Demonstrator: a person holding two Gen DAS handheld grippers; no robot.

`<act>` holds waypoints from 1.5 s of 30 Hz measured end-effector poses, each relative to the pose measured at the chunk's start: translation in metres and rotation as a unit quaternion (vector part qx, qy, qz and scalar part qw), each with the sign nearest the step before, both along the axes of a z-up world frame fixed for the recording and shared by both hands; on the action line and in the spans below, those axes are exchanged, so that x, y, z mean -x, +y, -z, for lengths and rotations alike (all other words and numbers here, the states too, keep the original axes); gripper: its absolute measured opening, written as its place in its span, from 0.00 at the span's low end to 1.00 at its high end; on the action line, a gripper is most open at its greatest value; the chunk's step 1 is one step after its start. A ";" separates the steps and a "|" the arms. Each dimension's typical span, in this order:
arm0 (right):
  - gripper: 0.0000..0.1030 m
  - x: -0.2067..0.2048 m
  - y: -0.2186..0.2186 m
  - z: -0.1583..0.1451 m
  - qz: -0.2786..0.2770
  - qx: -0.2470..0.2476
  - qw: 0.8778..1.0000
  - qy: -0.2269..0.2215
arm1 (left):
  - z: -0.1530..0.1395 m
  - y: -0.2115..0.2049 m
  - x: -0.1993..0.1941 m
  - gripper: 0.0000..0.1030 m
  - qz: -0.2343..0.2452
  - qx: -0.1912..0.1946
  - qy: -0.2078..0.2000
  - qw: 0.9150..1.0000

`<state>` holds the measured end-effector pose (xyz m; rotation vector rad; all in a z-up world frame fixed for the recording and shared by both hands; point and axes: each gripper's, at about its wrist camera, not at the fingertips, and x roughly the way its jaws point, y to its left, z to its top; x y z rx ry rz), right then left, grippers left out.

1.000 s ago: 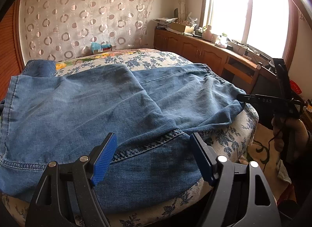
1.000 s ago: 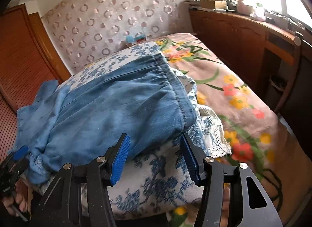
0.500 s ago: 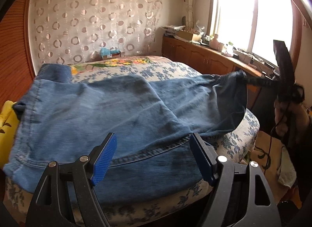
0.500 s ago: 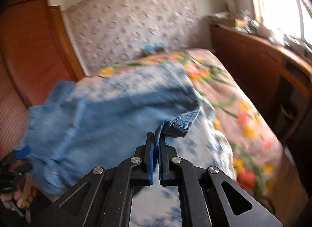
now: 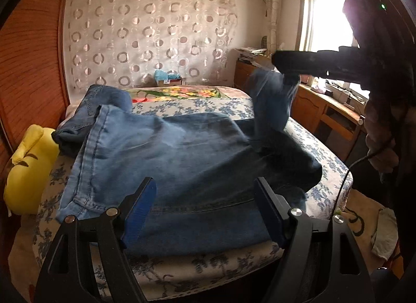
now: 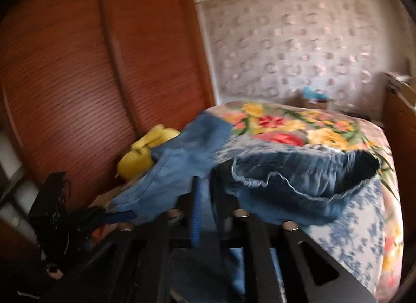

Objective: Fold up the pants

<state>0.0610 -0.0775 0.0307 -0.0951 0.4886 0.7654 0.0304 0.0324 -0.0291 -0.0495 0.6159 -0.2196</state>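
Now my right gripper point(image 6: 205, 209), jaws just reopening, lifts jeans point(image 5: 182, 162) waistband off bed point(image 5: 325, 141); left gripper point(image 5: 205, 209) wide, empty.

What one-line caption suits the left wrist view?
Open left gripper hovers over blue denim pants on floral bed while right gripper lifts the waistband end.

The bed point(image 5: 327, 165) wears a white cover with blue flowers at its near end and a blanket point(image 5: 179, 92) with red and yellow flowers farther back. Blue denim pants point(image 5: 166, 162) lie spread across the near end, and a yellow cushion point(image 5: 28, 170) rests at the bed's left edge.
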 end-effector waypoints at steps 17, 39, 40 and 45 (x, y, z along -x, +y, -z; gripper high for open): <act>0.41 -0.046 -0.040 0.047 0.133 0.046 0.989 0.054 | 0.016 -0.020 -0.058 0.75 0.043 -0.001 0.037 0.998; 0.50 -0.147 0.024 0.057 0.021 0.134 0.985 0.104 | 0.048 -0.044 -0.142 0.50 0.059 -0.030 0.121 0.990; 0.50 -0.147 0.021 0.059 0.016 0.133 0.985 0.111 | 0.049 -0.044 -0.142 0.49 0.059 -0.031 0.123 0.990; 0.44 -0.153 0.011 0.063 0.002 0.114 0.985 0.130 | 0.046 -0.046 -0.142 0.32 0.072 -0.018 0.116 0.990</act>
